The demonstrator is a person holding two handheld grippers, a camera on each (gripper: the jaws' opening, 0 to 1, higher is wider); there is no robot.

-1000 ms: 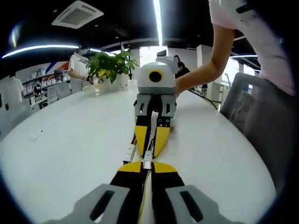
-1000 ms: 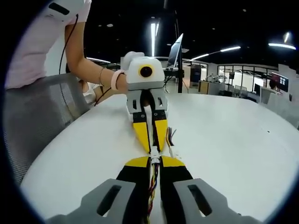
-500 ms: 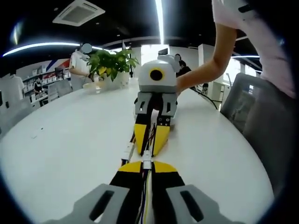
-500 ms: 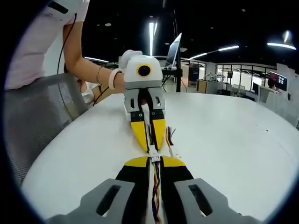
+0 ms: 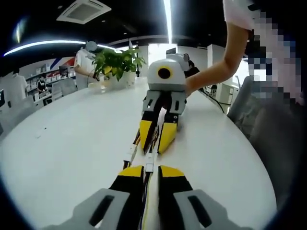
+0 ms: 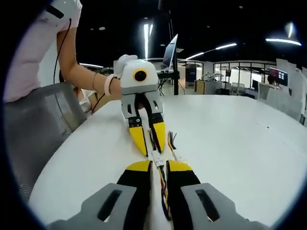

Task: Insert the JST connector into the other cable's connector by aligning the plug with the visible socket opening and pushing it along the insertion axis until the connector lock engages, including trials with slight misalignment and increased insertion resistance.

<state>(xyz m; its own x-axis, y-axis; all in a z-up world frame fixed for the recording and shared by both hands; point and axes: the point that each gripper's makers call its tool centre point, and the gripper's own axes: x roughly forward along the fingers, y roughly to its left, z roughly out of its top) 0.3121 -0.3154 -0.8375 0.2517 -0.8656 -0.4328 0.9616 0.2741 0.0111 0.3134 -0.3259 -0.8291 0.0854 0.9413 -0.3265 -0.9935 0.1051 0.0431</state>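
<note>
Two grippers face each other tip to tip over a white desk, each clenched on a wired connector.

In the left gripper view, the left gripper [image 5: 150, 168] has its yellow-tipped jaws closed on a small white JST connector [image 5: 149, 160], whose wires run back between the jaws. Directly ahead, the right gripper [image 5: 157, 142] points toward it, jaws pinched on its own cable's connector [image 6: 159, 164] and multicoloured wires. The two white connectors sit end to end between the jaw tips; whether they are fully locked cannot be told. A second loose cable [image 6: 170, 142] lies on the desk [image 5: 72, 139] just beside the grippers. A potted plant [image 5: 115, 62] stands near the far edge. A person's arm [image 6: 79, 72] holds the left gripper.
</note>
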